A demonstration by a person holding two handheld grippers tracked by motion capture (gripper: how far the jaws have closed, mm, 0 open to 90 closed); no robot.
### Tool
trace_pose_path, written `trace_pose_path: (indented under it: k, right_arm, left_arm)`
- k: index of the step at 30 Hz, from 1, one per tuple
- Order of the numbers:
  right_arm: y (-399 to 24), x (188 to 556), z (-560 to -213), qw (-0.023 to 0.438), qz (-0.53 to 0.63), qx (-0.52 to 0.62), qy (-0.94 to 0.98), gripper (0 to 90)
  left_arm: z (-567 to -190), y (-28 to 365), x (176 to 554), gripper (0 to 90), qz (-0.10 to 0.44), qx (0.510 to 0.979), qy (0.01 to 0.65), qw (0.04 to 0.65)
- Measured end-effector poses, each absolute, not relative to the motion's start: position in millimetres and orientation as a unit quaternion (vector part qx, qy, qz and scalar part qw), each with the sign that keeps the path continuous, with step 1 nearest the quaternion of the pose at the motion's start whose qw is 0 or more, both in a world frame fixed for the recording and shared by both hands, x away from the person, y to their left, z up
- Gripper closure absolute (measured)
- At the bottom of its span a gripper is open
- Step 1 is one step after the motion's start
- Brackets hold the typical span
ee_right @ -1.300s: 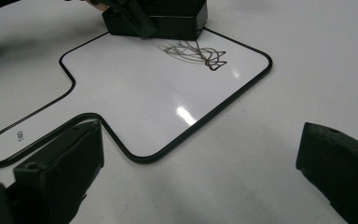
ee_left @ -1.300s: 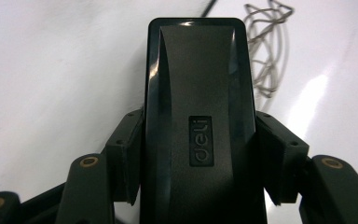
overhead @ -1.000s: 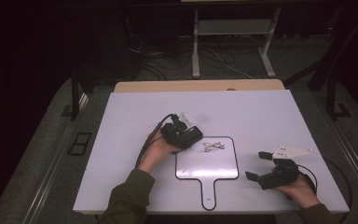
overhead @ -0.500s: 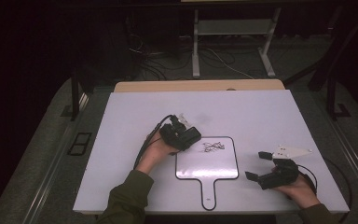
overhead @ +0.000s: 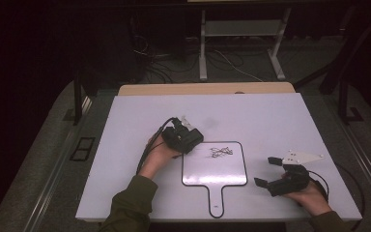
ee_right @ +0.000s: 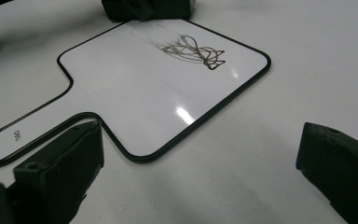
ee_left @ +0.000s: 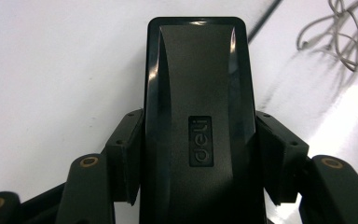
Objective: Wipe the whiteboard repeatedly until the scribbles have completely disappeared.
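Left tool clamped across the flanks of a black eraser, pads seated at mid-length on both long sides, as seen in the left gripper view. Eraser placed at the upper left corner of a handled whiteboard, lying flat on the white counter. Scribble present near the board's top edge, just beside the eraser; faint smear noted next to it in the right gripper view, suggesting wiping under way. Right tool resting on the counter to the right of the board, jaws standing wide apart, nothing between them, well clear of the board rim. Eraser judged light, rigid, with a glossy moulded shell: likely slippery under the pads, so the present hold on the straight flanks at the middle judged sound, better than the rounded ends. Felt underside presumed soft; level pressure needed for full contact. Board judged thin, light, stiff and smooth, liable to slide on the slick counter when rubbed; no hold on it at present. Best restraint judged to be the narrow handle or the lower rim, pressed down rather than pinched, since the edge lies flush with the counter. Risk noted: board skating away under a hard wipe.
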State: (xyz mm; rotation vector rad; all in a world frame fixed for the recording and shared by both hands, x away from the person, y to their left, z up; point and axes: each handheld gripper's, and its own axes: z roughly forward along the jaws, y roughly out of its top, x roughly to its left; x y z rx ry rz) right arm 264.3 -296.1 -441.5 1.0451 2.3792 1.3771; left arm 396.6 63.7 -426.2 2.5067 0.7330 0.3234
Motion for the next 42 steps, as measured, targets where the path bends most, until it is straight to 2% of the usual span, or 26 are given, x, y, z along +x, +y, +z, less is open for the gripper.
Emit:
trace_pose_path:
  k: [6,19,25,33,42]
  right_arm:
    - [-295.9,263.9,-441.3,0.101,0.466,0.354,0.805,0.0]
    - [-295.8,264.1,-441.5,0.101,0.465,0.353,0.806,0.0]
    - [-296.0,264.3,-441.4,0.101,0.466,0.354,0.805,0.0]
    - [-296.5,263.5,-441.0,0.101,0.466,0.354,0.804,0.0]
    - [-295.7,264.5,-441.6,0.102,0.465,0.352,0.806,0.0]
  left_arm:
    - [-425.9,60.7,382.5,39.2,0.102,0.928,0.254,0.254]
    - [-426.5,66.4,395.2,39.3,0.137,0.919,0.273,0.248]
    - [-425.3,65.6,382.7,39.3,0.11,0.928,0.257,0.246]
    - [-426.1,78.6,392.2,39.3,0.12,0.919,0.282,0.249]
    - [-424.9,71.0,383.4,39.3,0.111,0.929,0.256,0.242]
